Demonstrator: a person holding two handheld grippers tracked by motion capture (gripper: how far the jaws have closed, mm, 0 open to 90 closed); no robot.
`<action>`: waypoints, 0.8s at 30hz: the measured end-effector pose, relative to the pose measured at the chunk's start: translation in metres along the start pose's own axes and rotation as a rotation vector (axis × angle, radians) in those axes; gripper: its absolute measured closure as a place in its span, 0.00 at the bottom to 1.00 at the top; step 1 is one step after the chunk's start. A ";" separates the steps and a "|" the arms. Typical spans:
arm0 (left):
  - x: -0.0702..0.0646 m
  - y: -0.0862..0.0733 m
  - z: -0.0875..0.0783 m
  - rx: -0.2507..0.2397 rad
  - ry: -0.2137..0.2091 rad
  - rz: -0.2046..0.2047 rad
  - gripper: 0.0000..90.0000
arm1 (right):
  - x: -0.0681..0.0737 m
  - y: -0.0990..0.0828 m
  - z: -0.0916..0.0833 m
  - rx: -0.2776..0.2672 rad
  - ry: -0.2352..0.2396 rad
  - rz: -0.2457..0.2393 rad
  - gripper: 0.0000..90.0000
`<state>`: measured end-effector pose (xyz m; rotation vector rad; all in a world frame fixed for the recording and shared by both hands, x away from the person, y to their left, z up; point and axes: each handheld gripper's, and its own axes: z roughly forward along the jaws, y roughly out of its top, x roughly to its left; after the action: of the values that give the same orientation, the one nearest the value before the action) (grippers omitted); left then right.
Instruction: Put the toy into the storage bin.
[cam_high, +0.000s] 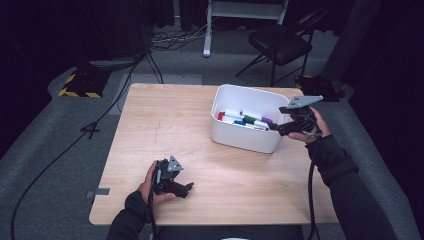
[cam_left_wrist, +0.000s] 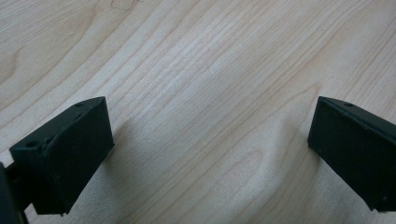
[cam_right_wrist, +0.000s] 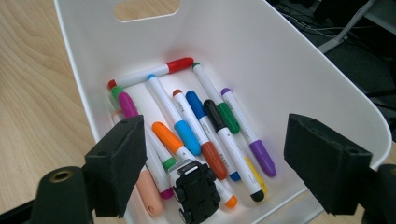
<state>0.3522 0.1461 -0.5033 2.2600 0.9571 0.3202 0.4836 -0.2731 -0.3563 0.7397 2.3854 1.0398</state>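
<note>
The right tongs (cam_right_wrist: 212, 154) hang spread wide over the white bin (cam_high: 226, 135), where a small black toy car (cam_right_wrist: 196, 191) lies on the markers (cam_right_wrist: 187, 126), apparently just dropped, while the left tongs (cam_high: 186, 187) rest spread on the desk (cam_high: 165, 125).

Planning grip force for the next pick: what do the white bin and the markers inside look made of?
White bin: seemingly moulded plastic, smooth and faintly glossy, with rounded corners and a cut-out handle. Markers: probably hard plastic, with white barrels and shiny coloured caps.

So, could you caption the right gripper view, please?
Open right gripper above white bin of markers.
</note>
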 end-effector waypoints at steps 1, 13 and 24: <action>0.000 0.000 0.000 0.002 -0.004 -0.002 0.00 | 0.001 -0.001 -0.003 -0.010 -0.004 0.001 0.24; 0.000 0.000 0.000 0.000 0.002 0.003 0.00 | 0.013 -0.013 -0.027 -0.123 -0.008 0.011 0.23; -0.001 0.000 0.000 0.002 -0.008 -0.009 0.00 | 0.023 -0.027 -0.044 -0.172 -0.007 0.015 0.23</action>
<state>0.3517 0.1457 -0.5036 2.2567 0.9632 0.3058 0.4329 -0.2981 -0.3535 0.6983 2.2525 1.2279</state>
